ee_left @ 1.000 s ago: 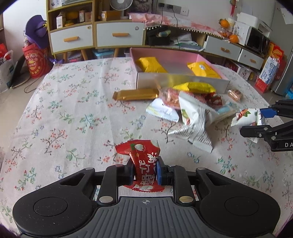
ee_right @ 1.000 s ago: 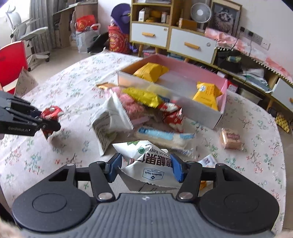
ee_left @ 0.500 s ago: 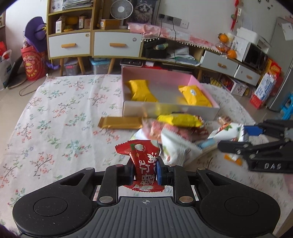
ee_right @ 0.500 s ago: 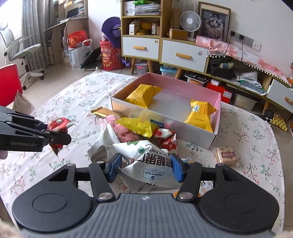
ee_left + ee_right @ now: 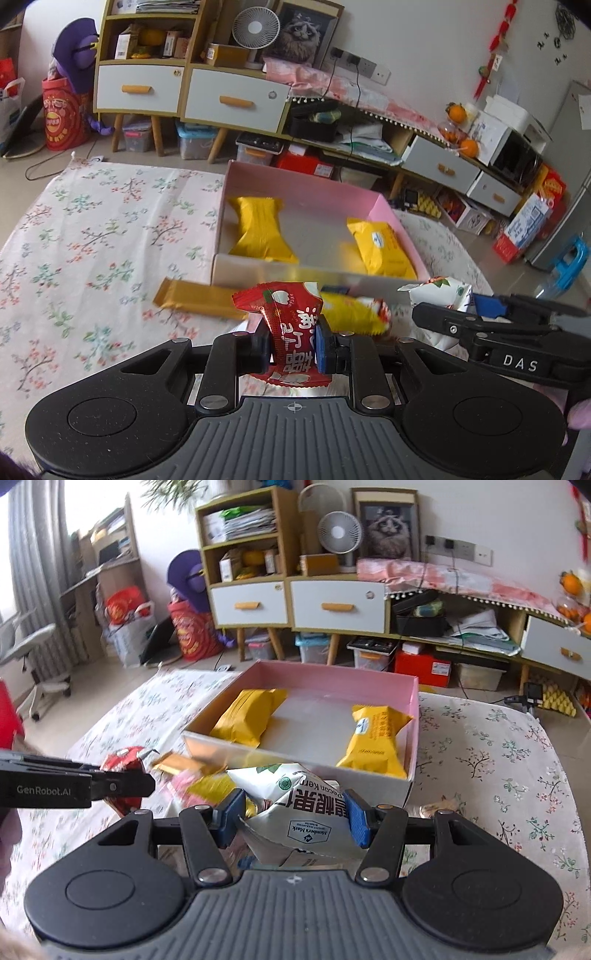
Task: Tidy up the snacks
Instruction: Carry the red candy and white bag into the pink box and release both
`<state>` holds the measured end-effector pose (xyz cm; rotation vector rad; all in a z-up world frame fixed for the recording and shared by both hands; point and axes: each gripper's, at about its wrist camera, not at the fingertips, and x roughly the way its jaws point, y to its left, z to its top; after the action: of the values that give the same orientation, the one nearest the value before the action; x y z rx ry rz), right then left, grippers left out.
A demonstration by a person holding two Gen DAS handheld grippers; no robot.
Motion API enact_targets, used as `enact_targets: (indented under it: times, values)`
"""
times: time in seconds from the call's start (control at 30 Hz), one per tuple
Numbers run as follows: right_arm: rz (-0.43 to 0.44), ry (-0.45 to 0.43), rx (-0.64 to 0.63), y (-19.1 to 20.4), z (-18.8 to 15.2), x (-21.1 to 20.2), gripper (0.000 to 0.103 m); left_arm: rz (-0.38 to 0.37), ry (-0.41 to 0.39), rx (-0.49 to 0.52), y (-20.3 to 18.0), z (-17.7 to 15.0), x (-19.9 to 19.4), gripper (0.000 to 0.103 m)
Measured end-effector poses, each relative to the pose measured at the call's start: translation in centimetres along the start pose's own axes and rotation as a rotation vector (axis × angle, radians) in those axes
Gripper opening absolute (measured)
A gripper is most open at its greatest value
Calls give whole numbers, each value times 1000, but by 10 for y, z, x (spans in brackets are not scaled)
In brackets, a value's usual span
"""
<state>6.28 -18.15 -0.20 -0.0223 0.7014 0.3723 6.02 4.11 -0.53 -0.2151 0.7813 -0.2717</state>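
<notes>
Between R fingers (image 5: 291,818): white pkt (image 5: 306,812) ("Member's Mark").

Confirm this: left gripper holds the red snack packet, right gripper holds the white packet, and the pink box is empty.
Not empty. The left wrist view shows two yellow packets lying in the pink box. The left gripper holding the red snack packet and the right gripper holding the white packet are correct.

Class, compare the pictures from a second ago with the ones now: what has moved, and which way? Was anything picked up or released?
Both grippers have travelled from over the snack pile toward the pink box, which now looms larger. The left gripper carries the red packet, the right gripper the white nut packet. Nothing was taken up or released. The two yellow packets in the box and the gold bar stayed put.
</notes>
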Motion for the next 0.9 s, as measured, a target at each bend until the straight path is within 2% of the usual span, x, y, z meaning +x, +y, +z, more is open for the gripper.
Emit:
enact_targets:
  times: [0.43, 0.7, 0.9]
  values:
    - [11, -57, 149, -19, 23, 22, 54, -33, -27, -74, -17, 39, 42, 20]
    - [-7, -43, 267, -41, 36, 43, 54, -35, -1, -48, -27, 60, 77, 20]
    - [-8, -55, 259, -43, 52, 62, 54, -34, 33, -67, -24, 66, 108, 20]
